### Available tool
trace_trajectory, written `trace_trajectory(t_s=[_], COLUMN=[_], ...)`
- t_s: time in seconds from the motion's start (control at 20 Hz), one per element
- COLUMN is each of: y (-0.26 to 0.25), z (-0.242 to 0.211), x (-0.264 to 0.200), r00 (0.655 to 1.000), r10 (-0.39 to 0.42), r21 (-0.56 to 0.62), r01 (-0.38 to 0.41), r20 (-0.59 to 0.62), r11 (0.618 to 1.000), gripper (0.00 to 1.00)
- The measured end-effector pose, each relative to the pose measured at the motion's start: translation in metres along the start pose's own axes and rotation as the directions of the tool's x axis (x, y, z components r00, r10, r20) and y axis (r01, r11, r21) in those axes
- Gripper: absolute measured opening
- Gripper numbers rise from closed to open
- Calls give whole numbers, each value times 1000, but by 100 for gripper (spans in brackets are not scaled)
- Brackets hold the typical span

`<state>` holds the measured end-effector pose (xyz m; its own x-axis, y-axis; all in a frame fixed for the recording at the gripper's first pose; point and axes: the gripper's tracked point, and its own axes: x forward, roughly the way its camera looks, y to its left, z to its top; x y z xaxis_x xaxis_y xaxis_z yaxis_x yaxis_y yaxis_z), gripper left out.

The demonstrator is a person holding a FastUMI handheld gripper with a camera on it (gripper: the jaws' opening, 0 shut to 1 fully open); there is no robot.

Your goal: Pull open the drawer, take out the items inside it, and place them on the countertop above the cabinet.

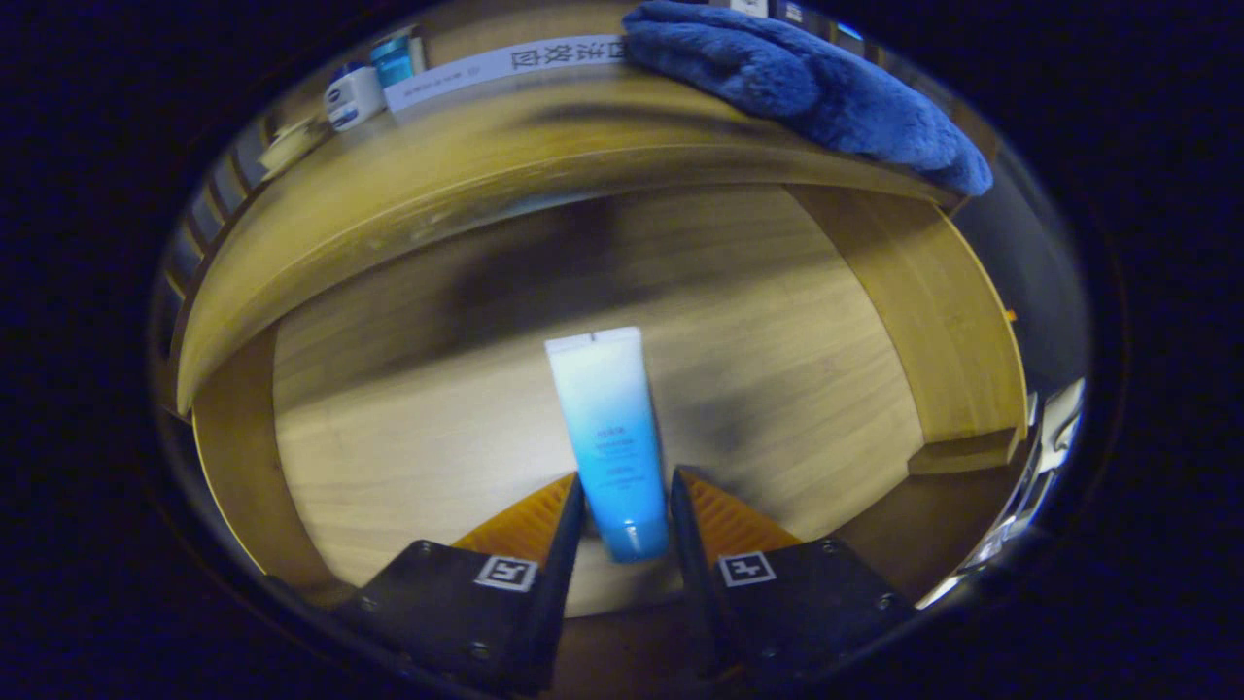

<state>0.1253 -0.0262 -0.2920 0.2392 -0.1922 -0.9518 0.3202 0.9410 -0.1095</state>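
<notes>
Since the drawer [321, 428] already stands pulled out beneath the countertop [466, 165], the opening step looks done, and what is left is lifting the contents out and setting them up top. On the countertop, from left to right, sit one small white-and-blue jar [352, 94], one small blue container [394, 58] just beside it, one long white box [505, 66] lying flat, and one blue fluffy cloth [807, 83] draped over the right end. Inside the drawer I count a single item: one blue-and-white tube [610, 437] lying on the wooden bottom, cap end toward the fingers. The gripper [627, 506] has its fingers apart, one on each side of the tube's lower end; the right one seems to touch it, but a firm grip I cannot confirm.
</notes>
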Motion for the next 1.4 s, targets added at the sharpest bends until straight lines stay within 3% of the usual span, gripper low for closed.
trace_trajectory(t_s=[0.45, 0.5, 0.9, 1.4], y=[-5, -4, -16, -47], z=[6, 6, 24, 22], x=[0, -6, -41, -124], r00=[997, 997, 986, 954], r10=[3, 6, -33, -178], r21=[28, 33, -2, 3], r01=[-5, -9, 33, 182], r20=[72, 76, 162, 242], r11=[1000, 999, 999, 983], gripper=[37, 31, 31, 31])
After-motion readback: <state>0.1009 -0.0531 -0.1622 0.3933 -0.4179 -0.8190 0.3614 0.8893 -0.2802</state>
